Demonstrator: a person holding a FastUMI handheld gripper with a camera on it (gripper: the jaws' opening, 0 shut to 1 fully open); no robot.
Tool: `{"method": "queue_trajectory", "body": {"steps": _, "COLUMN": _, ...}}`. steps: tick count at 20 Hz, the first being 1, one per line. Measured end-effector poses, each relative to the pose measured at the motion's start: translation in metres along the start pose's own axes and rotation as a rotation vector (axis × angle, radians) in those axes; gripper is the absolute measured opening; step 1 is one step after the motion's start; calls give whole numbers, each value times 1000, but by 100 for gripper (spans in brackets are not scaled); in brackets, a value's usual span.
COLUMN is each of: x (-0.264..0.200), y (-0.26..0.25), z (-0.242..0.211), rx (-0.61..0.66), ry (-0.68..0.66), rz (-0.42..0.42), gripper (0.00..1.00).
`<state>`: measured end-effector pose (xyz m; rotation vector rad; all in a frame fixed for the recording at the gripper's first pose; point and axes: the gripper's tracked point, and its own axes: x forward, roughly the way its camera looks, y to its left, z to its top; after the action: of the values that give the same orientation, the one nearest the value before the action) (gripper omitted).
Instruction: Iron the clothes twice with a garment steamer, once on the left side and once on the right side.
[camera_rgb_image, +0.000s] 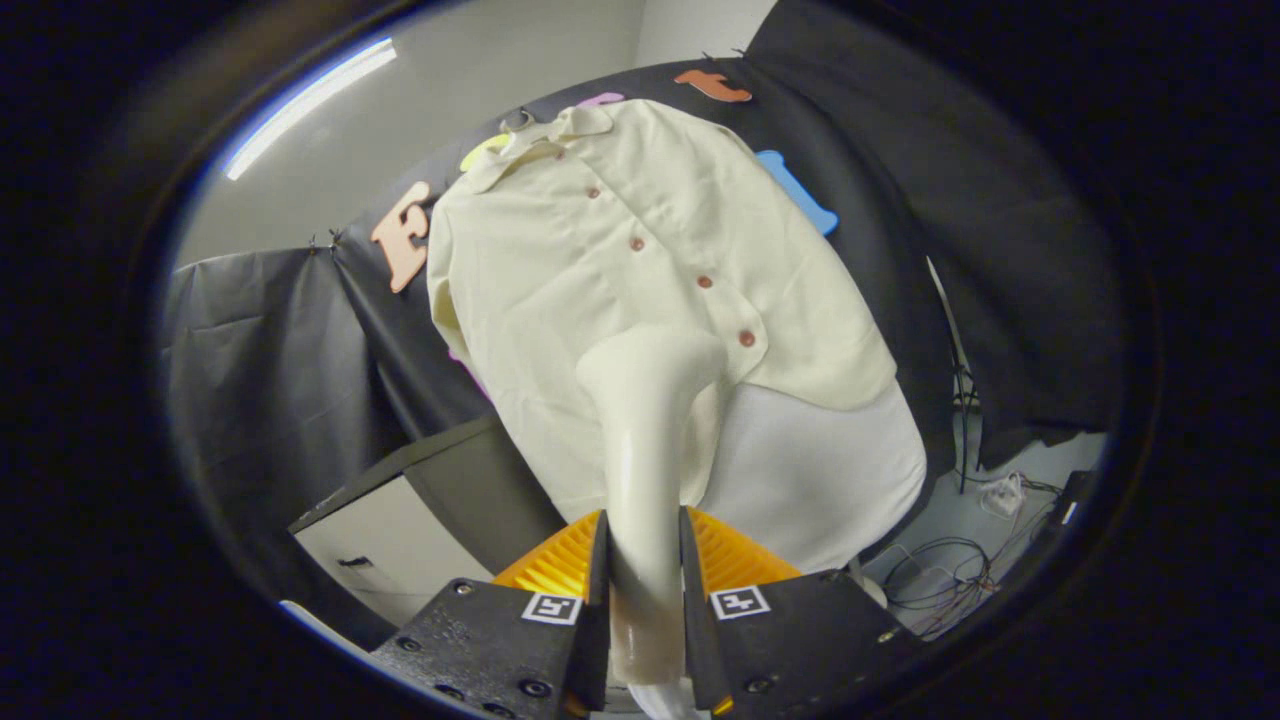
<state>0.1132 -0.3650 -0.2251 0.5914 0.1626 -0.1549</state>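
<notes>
clamping from both sides, the gripper (645, 575) has its two fingers pressed against the handle of the garment steamer (645, 440), so the jaws stand close together with only the pale handle between them. the steamer rises from between the fingers and widens into a flared head just ahead of them, and that head lies against the lower front of the shirt (620, 290), just beside the lowest button of the button line, though whether it truly touches the cloth is hard to tell. the cream shirt hangs on a hanger (515, 122) beyond the fingers, tilted in this view, its collar at the top and a row of reddish buttons running down the middle. under its hem a white padded board (830, 470) shows, backing the garment. to one side of the fingers, lower down, stands a cabinet (420, 510) with a dark top and a light front. on the other side cables (940, 580) lie tangled on the floor. behind the shirt hangs the black cloth wall (1000, 230), with a pale ceiling and a strip light (310, 100) above it.
</notes>
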Motion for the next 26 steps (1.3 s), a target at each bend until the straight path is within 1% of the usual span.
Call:
{"method": "queue_trajectory", "body": {"steps": 4, "x": 4, "y": 9, "z": 60, "rx": -54, "ry": -70, "rz": 2, "gripper": 32}}
{"method": "queue_trajectory", "body": {"steps": 9, "x": 16, "y": 17, "z": 139, "rx": -73, "ry": -156, "rz": 3, "gripper": 32}}
{"method": "queue_trajectory", "body": {"steps": 14, "x": 33, "y": 15, "z": 206, "rx": -101, "ry": -232, "rz": -16, "gripper": 32}}
{"method": "queue_trajectory", "body": {"steps": 17, "x": 50, "y": 8, "z": 244, "rx": -76, "ry": -272, "rz": -25, "gripper": 32}}
{"method": "queue_trajectory", "body": {"steps": 21, "x": 79, "y": -8, "z": 268, "rx": -40, "ry": -292, "rz": -53, "gripper": 32}}
{"method": "queue_trajectory", "body": {"steps": 25, "x": 103, "y": -22, "z": 271, "rx": 1, "ry": -286, "rz": -59, "gripper": 32}}
{"method": "queue_trajectory", "body": {"steps": 26, "x": 105, "y": -23, "z": 270, "rx": 16, "ry": -291, "rz": -50, "gripper": 32}}
